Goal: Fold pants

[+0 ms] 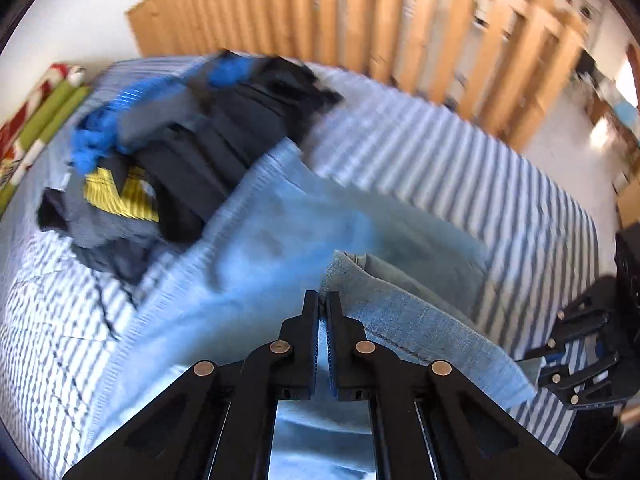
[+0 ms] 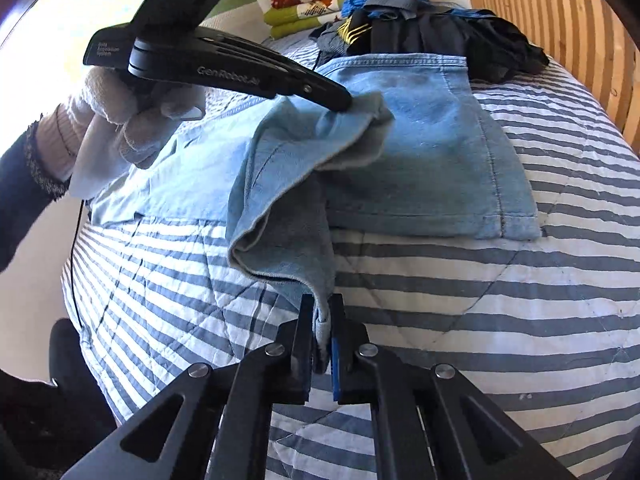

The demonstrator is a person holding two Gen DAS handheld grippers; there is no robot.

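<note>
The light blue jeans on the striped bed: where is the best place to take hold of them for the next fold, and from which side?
Probably at the hem of the leg, from the near edge of the bed. The light blue jeans lie flat with that end loose and raised, so thin jaws can close over the edge. Both hand-held grippers already pinch there: the right at a corner, the left further along.

sunlit striped quilt (image 2: 500, 300) covers the bed beside a wooden slatted railing (image 1: 400, 32).

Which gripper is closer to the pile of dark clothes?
Left. The left gripper pinches the jeans partway up, close to the dark clothes. The right gripper grips the jeans' near edge, farther from the pile.
</note>
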